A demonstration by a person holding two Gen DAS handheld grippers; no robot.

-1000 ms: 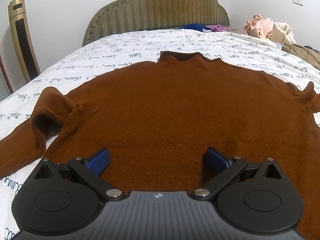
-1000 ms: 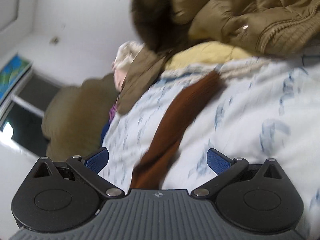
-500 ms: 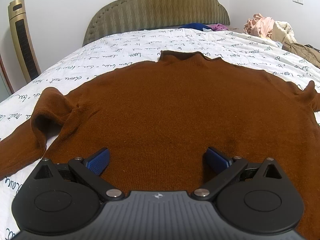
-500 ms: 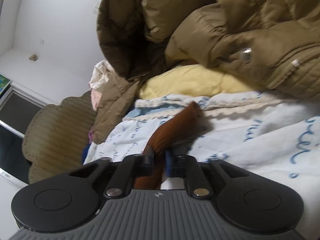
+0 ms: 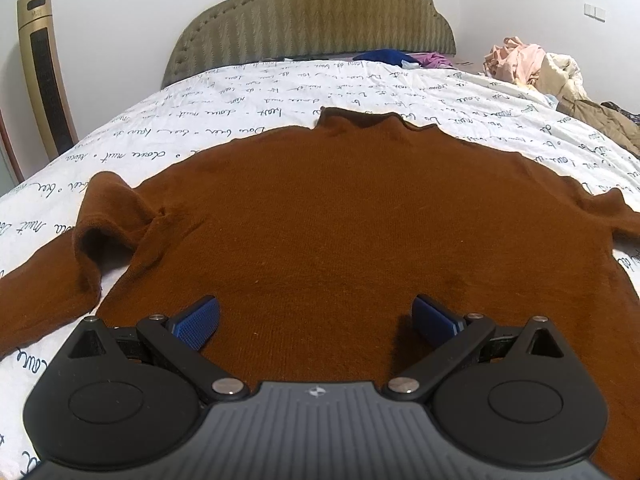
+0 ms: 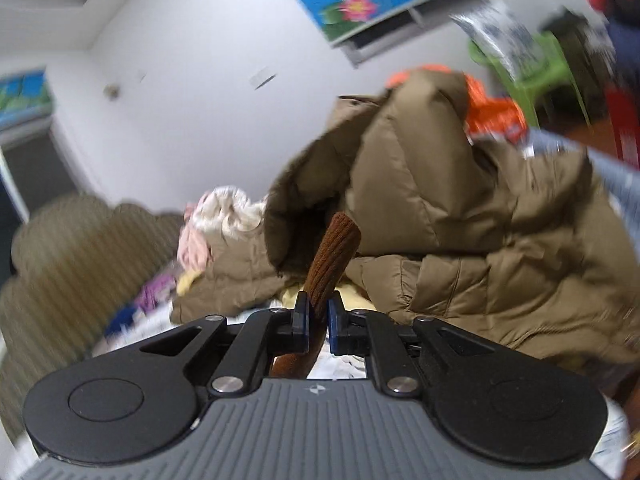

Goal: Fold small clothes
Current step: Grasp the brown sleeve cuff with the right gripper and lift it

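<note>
A brown knit sweater (image 5: 340, 216) lies spread flat on the bed, collar toward the headboard, its left sleeve bunched at the left. My left gripper (image 5: 316, 316) hovers open over the sweater's lower body, nothing between its blue pads (image 5: 198, 320). In the right wrist view my right gripper (image 6: 318, 320) is shut on the sweater's ribbed brown sleeve cuff (image 6: 334, 256), which sticks up between the pads, lifted off the bed. The rest of that sleeve is hidden under the gripper.
The bed has a white sheet with script print (image 5: 240, 120) and a padded olive headboard (image 5: 312, 12). An olive puffer jacket (image 6: 460, 220) and piled clothes (image 5: 528, 64) lie on the bed's right side. A gold tower fan (image 5: 42, 72) stands left.
My right gripper closed on the sleeve cuff, then rose and rolled, lifting the cuff off the sheet. The left gripper stayed still and open.
</note>
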